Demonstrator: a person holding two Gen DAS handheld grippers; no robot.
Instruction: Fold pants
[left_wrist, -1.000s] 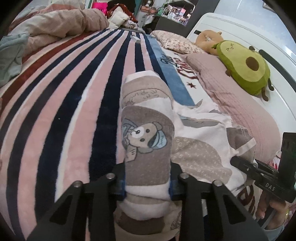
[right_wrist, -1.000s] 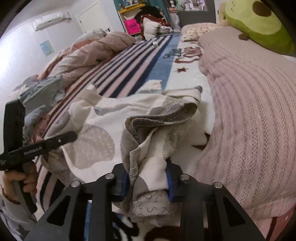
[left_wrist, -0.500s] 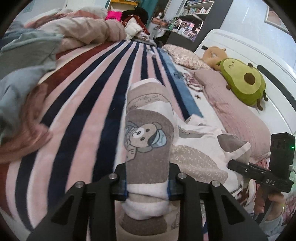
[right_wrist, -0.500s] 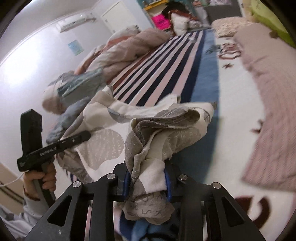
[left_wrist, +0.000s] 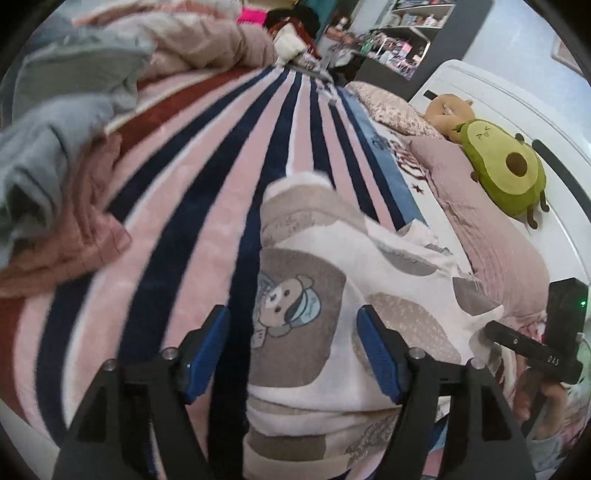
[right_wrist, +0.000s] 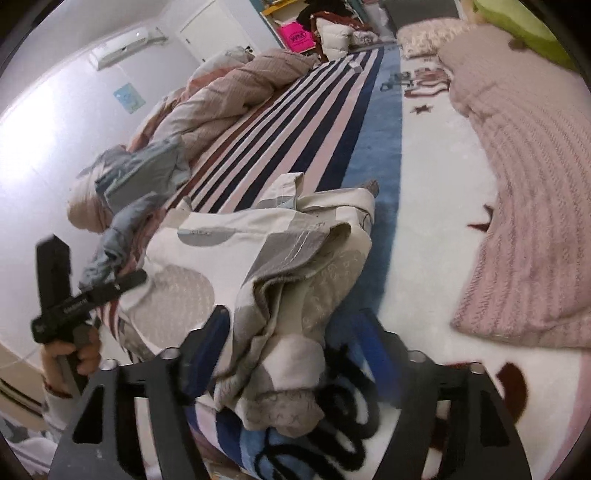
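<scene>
now both tongs, left (left_wrist: 293, 352) and right (right_wrist: 291, 349), opening off pants (left_wrist: 325, 291); back out low so fold stays flat on bed (left_wrist: 207, 206).

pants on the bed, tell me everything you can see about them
The pants are soft cream cloth with grey-brown patches, one bearing a cartoon bear. They lie folded over on the striped blanket, flat by the left gripper and bunched by the right gripper. Both grippers' jaws are opening, with the cloth between them and the pads seemingly off it.
</scene>
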